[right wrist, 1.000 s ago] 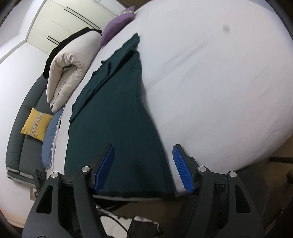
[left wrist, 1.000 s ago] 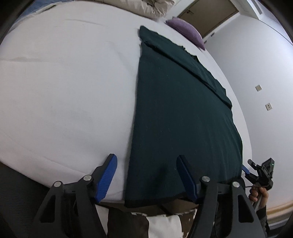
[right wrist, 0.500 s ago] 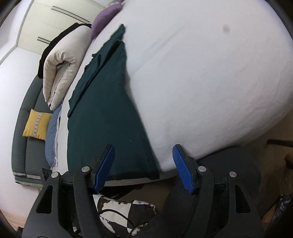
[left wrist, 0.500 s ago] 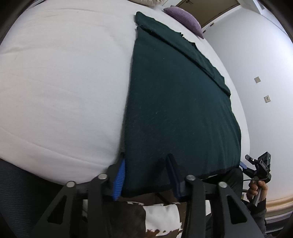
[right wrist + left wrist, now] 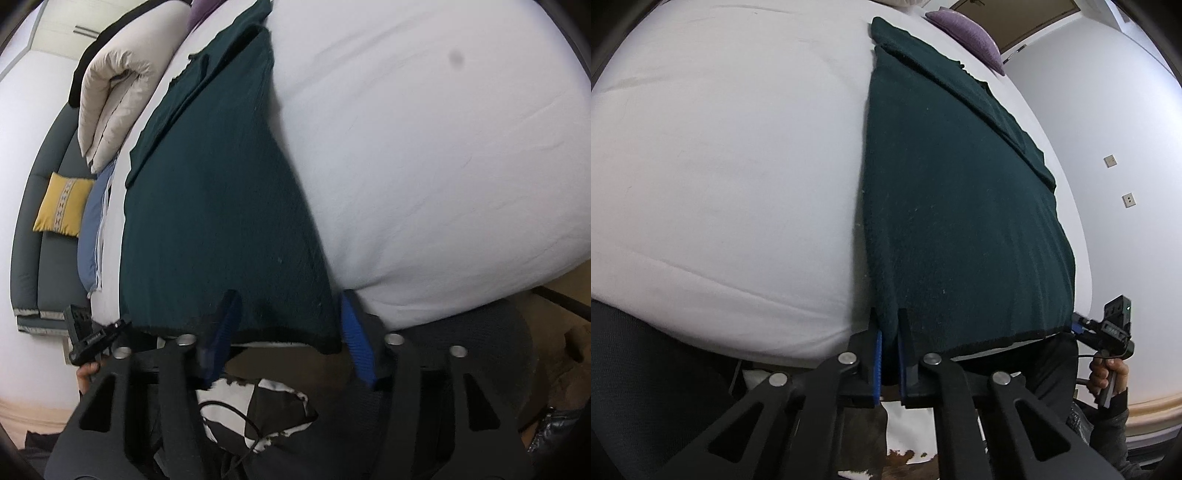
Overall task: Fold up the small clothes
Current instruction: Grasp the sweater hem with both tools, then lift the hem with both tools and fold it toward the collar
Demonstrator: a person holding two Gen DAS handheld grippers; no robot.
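Observation:
A dark green garment [image 5: 960, 203] lies flat on the white bed [image 5: 720, 166], its hem along the near edge. My left gripper [image 5: 888, 332] is shut on the hem's near left corner, the fabric pinched between its blue pads. In the right wrist view the same garment [image 5: 221, 203] has its near right corner between the blue fingers of my right gripper [image 5: 288, 328]. Those jaws are closing, and the pads still stand apart from the cloth. A hand holds the left gripper [image 5: 92, 332] at the lower left of that view.
A purple pillow [image 5: 967, 29] lies at the far end of the bed. A folded cream duvet [image 5: 114, 92], a blue pillow [image 5: 92, 236] and a yellow cushion [image 5: 62, 206] on a grey sofa sit beyond the garment. A cowhide-patterned cloth [image 5: 908, 435] lies below the bed edge.
My left gripper has shut on the hem's left corner. My right gripper has tipped down to the bed's near edge and its jaws have narrowed around the right corner.

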